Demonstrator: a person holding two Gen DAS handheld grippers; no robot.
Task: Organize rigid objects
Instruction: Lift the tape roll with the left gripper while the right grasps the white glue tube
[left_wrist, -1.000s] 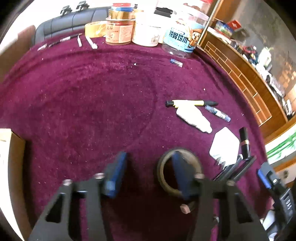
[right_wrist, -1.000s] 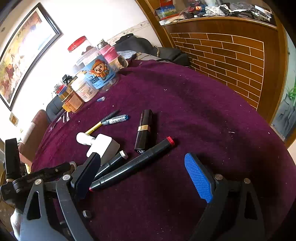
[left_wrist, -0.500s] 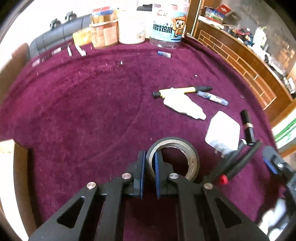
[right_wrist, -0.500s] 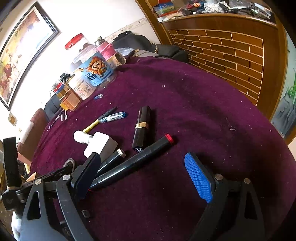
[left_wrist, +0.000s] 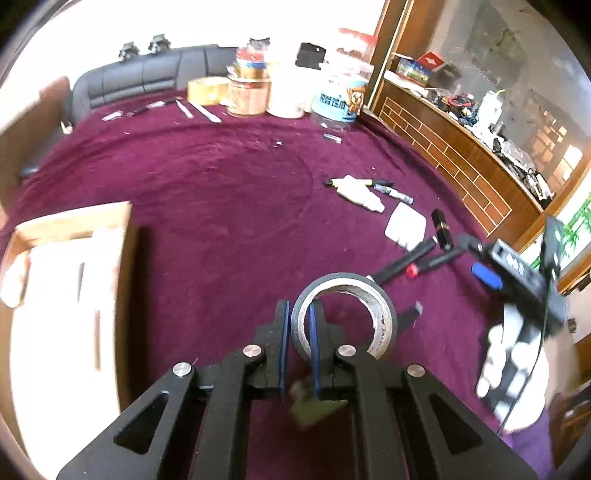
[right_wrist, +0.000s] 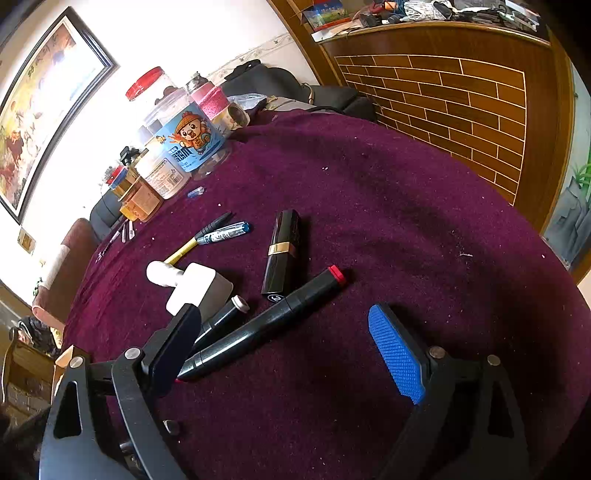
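Note:
My left gripper (left_wrist: 298, 317) is shut on the wall of a roll of dark tape (left_wrist: 345, 316) and holds it lifted above the purple cloth. My right gripper (right_wrist: 295, 332) is open and empty, low over the cloth; it also shows in the left wrist view (left_wrist: 487, 273). Between and ahead of its fingers lie a black marker with a red end (right_wrist: 266, 325), a second black marker (right_wrist: 221, 319), a black lipstick (right_wrist: 282, 253), a white plug block (right_wrist: 197, 288), a white tube (right_wrist: 162, 273), a yellow pen (right_wrist: 192, 240) and a blue pen (right_wrist: 225, 232).
An open cardboard box (left_wrist: 70, 258) stands at the left of the table. Jars and tubs (left_wrist: 288, 92) line the far edge, with small tools (left_wrist: 195, 109) beside them. A brick-pattern wooden counter (right_wrist: 461, 85) borders the table on the right.
My left gripper closed on the tape roll's wall, then lifted it and drew back, bringing the box into view. My right gripper stayed open and barely moved.

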